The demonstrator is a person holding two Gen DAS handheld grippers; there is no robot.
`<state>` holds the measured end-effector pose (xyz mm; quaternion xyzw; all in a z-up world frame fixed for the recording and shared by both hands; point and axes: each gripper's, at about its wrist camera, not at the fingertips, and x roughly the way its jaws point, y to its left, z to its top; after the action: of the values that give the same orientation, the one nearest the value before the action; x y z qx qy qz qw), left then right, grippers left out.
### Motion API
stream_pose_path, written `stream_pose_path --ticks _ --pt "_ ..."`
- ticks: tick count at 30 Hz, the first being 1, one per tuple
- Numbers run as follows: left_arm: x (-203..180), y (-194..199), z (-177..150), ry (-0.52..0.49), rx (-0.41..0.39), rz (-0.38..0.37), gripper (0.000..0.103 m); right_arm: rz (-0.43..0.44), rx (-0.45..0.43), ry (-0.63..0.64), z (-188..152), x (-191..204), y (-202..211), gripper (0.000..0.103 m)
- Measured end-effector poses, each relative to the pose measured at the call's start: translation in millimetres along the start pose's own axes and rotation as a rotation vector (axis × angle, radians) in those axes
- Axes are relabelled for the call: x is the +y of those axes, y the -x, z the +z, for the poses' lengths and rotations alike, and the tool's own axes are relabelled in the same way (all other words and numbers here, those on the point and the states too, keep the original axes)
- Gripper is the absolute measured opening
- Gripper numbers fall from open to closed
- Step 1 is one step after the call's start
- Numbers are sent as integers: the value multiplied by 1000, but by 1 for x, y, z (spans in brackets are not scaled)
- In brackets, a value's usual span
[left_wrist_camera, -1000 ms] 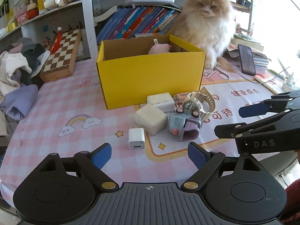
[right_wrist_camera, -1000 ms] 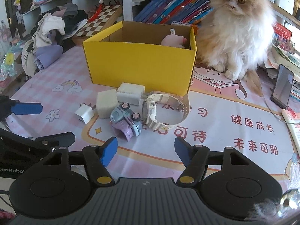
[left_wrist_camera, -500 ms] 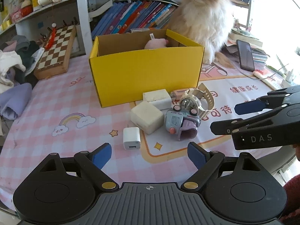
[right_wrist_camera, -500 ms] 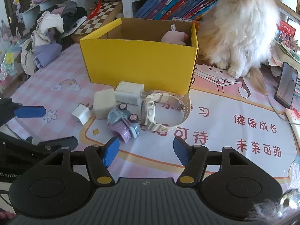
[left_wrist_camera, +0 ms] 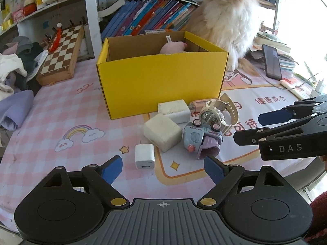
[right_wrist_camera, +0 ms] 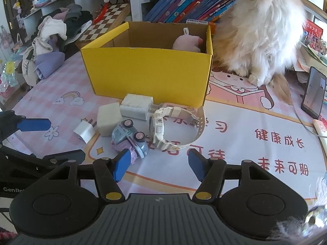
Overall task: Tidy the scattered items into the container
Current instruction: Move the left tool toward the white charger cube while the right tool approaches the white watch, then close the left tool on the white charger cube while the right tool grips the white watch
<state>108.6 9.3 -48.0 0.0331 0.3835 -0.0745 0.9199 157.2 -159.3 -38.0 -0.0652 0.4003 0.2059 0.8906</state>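
A yellow cardboard box (left_wrist_camera: pixel 161 81) (right_wrist_camera: pixel 147 71) stands open on the pink mat, with a pink plush toy (left_wrist_camera: pixel 172 48) (right_wrist_camera: pixel 187 42) inside it. In front of the box lie a small white charger (left_wrist_camera: pixel 144 156) (right_wrist_camera: pixel 84 131), a cream block (left_wrist_camera: pixel 162 131) (right_wrist_camera: pixel 108 119), a white adapter (left_wrist_camera: pixel 173 110) (right_wrist_camera: pixel 136 106), a toy car (left_wrist_camera: pixel 201 138) (right_wrist_camera: pixel 129 138) and a cream watch (left_wrist_camera: pixel 216 114) (right_wrist_camera: pixel 175 126). My left gripper (left_wrist_camera: pixel 163 169) (right_wrist_camera: pixel 51 140) is open just short of the charger. My right gripper (right_wrist_camera: pixel 159 164) (left_wrist_camera: pixel 248 127) is open near the car and watch. Neither holds anything.
A fluffy cat (left_wrist_camera: pixel 224 20) sits right behind the box's right end. A phone (left_wrist_camera: pixel 271 61) and a cable lie at the right. A chessboard (left_wrist_camera: pixel 61 51) and a pile of clothes (left_wrist_camera: pixel 12 71) are at the left, with books (left_wrist_camera: pixel 147 18) on the shelf behind.
Both grippers have crept a little closer to the items, still open. The items have not moved. The cat has lifted and turned its head.
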Motion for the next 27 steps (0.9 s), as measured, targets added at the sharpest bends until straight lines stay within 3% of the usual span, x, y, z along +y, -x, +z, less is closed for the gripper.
stream_pose_path --ticks 17,21,27 --pt "6 -13 8 22 11 9 87 -4 11 -3 12 -9 -10 49" --pt "6 -15 9 18 9 14 70 -2 10 -6 14 -10 -12 48" --pt "6 -18 12 14 7 21 70 9 1 -24 16 -16 -15 48"
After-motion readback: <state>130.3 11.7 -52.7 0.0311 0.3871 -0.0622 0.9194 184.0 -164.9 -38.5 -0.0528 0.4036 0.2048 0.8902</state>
